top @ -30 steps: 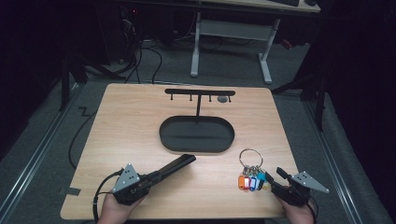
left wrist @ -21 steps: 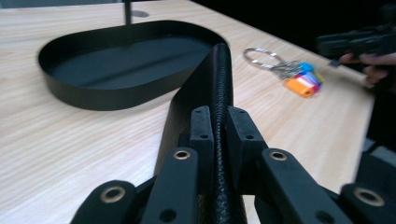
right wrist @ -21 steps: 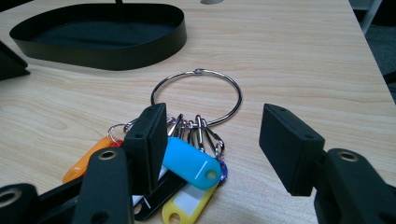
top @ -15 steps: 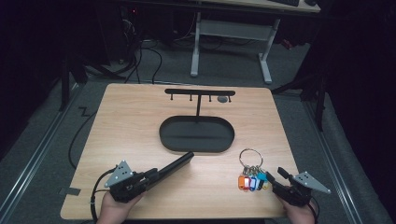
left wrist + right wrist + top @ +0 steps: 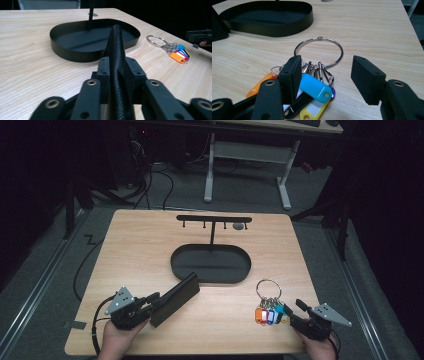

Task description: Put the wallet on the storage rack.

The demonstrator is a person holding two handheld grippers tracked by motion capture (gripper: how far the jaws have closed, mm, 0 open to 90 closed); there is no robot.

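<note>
**Left gripper on the black wallet, right gripper open at the key ring**

The left gripper [image 5: 150, 302] has the black textured wallet [image 5: 175, 299] between its jaws. In the left gripper view the wallet [image 5: 117, 57] stands on edge in the gap, its rounded grained spine running straight ahead from the jaws toward the oval tray [image 5: 75, 50]. The jaws have just been opening a little; the pads sit close on either side of the wallet, and whether they press it at this moment I cannot tell from the pictures. In the high view the wallet slants forward and to the right of that gripper, its far end just short of the oval tray [image 5: 180, 270] of the black key stand [image 5: 213, 220].

The right gripper [image 5: 295, 312] rests low at the table's [image 5: 125, 250] near edge with its jaws standing wide and nothing gripped. In the right gripper view the gripper [image 5: 325, 75] frames the bunch of keys on the wooden top: the metal ring [image 5: 319, 51] lies flat just ahead between the two pads, and the coloured tags [image 5: 314, 87] (orange, blue, yellow, black) fan back toward the left-hand pad, which overlaps them. The right-hand pad stands clear of the bunch. The tray lies farther ahead and to the left of this gripper.
</note>
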